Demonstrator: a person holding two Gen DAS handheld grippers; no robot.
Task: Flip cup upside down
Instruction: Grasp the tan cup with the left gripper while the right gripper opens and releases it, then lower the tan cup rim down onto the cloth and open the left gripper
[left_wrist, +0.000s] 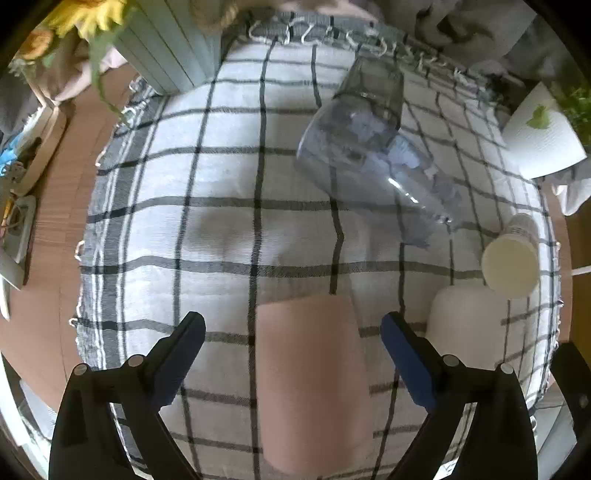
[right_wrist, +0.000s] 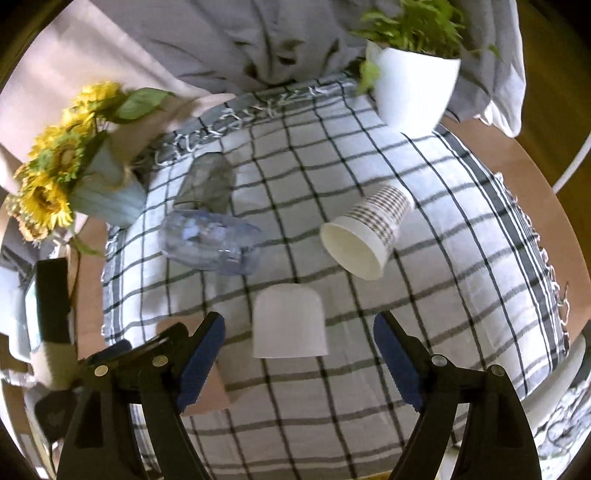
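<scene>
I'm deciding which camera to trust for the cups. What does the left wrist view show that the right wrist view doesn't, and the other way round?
Only the left wrist view shows the pink cup whole, inverted between its open gripper.

Only the right wrist view shows the paper cup's checked pattern and the whole potted plant.

Both show the clear plastic cup lying on its side, the white cup upside down, and the checked cloth.

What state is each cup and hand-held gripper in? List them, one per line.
Pink cup: upside down, between the open fingers.
White cup: upside down on the cloth.
Checked paper cup: on its side, mouth toward the camera.
Clear blue cup: on its side.
Grey cup: upside down, it seems.
Left hand-held gripper: open.
Right hand-held gripper: open, around the white cup, not touching.
</scene>
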